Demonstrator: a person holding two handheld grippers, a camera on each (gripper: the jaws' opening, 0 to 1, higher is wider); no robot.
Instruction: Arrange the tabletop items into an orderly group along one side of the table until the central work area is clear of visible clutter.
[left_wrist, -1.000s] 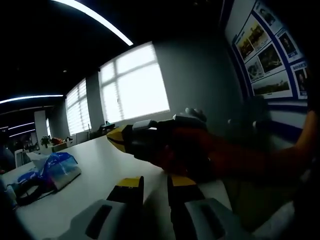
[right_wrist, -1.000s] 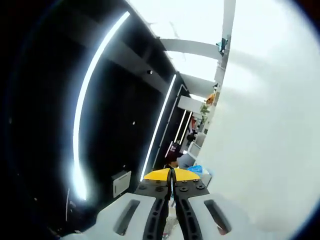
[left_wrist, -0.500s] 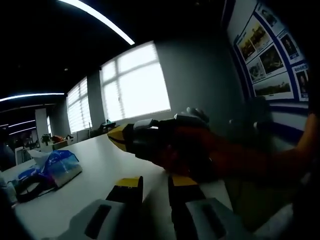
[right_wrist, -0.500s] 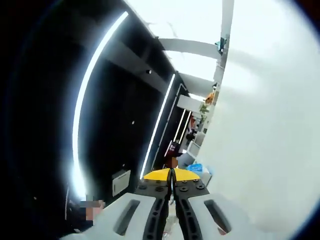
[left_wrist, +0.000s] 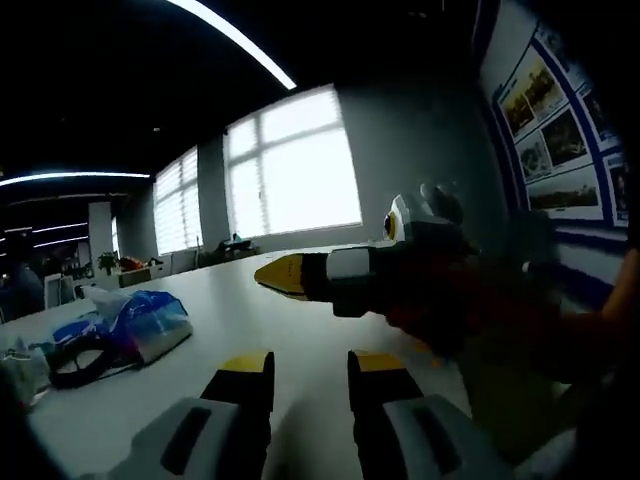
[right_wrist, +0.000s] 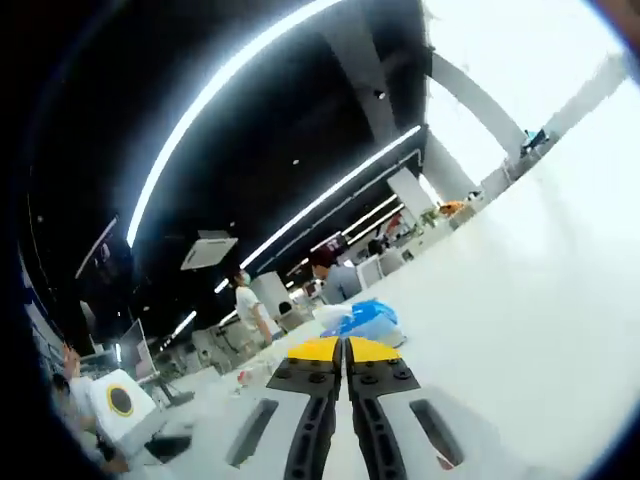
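1. Tabletop items: a blue plastic packet (left_wrist: 140, 325) and a black looped cord or strap (left_wrist: 75, 362) lie together toward the far left of the white table (left_wrist: 290, 340) in the left gripper view. In the right gripper view the same blue packet (right_wrist: 365, 318) sits ahead of the jaws, on the table (right_wrist: 520, 300); small objects just beside it are too blurred to name.

2. Left gripper (left_wrist: 305, 368): jaws parted by a clear gap, holding nothing, raised above bare tabletop and well apart from the items.

3. Right gripper (right_wrist: 343, 350): yellow tips pressed together, nothing between them. It also enters the left gripper view from the right as the right gripper (left_wrist: 300, 277), crossing above the left gripper's jaws.

4. Risk, collision: the two grippers lie near each other, so a reach by either toward the items could knock the other.

5. Risk, failed grasp: the right gripper would have to spread its jaws before arrival, or it would likely shove the packet instead of taking it.

6. Risk, slipping: the packet looks soft and crinkled, and a shallow pinch may let it slide; the cord could drag along and scatter its neighbours.
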